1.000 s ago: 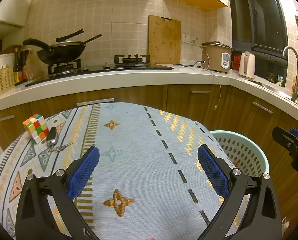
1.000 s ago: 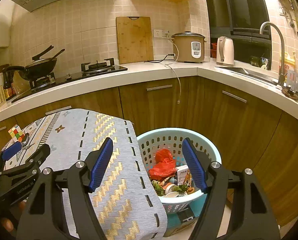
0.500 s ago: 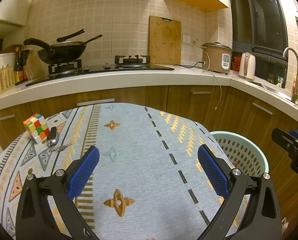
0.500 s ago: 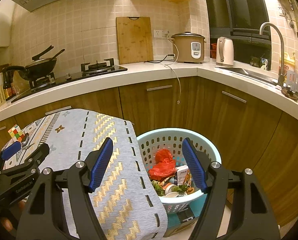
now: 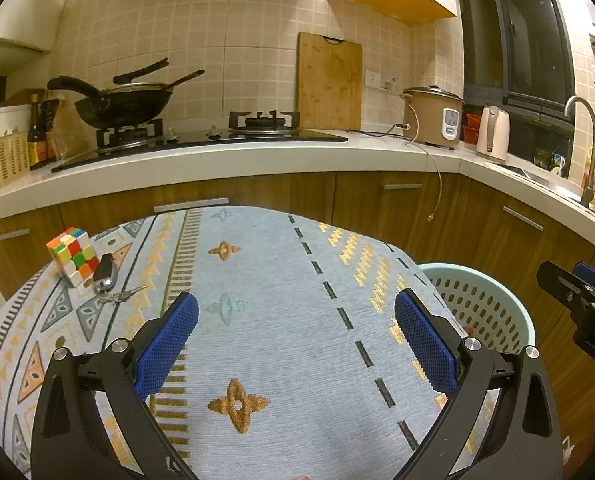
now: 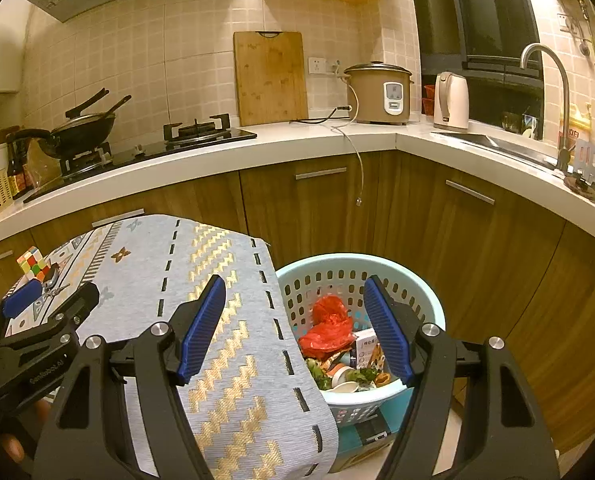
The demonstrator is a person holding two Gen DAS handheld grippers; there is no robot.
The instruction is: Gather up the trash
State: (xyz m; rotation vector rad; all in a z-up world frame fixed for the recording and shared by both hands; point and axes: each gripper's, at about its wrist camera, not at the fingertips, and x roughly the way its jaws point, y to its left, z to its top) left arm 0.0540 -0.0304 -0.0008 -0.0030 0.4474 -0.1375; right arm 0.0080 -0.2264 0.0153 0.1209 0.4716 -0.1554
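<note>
A light blue perforated basket point(image 6: 433, 312) stands on the floor right of the table; it also shows in the left wrist view point(image 5: 525, 320). It holds trash: a red plastic bag point(image 6: 329, 330), small cartons and cups. My right gripper point(image 6: 295, 330) is open and empty, above the table's right edge and the basket. My left gripper point(image 5: 295, 340) is open and empty over the patterned tablecloth point(image 5: 277, 300). The right gripper shows at the right edge of the left wrist view point(image 5: 577, 304).
A Rubik's cube point(image 5: 73, 256) and a car key with keys point(image 5: 105, 276) lie at the table's far left. Behind runs a counter point(image 5: 257, 160) with a wok, hob, cutting board, rice cooker point(image 5: 433, 120), kettle and sink. Wooden cabinets stand close behind the basket.
</note>
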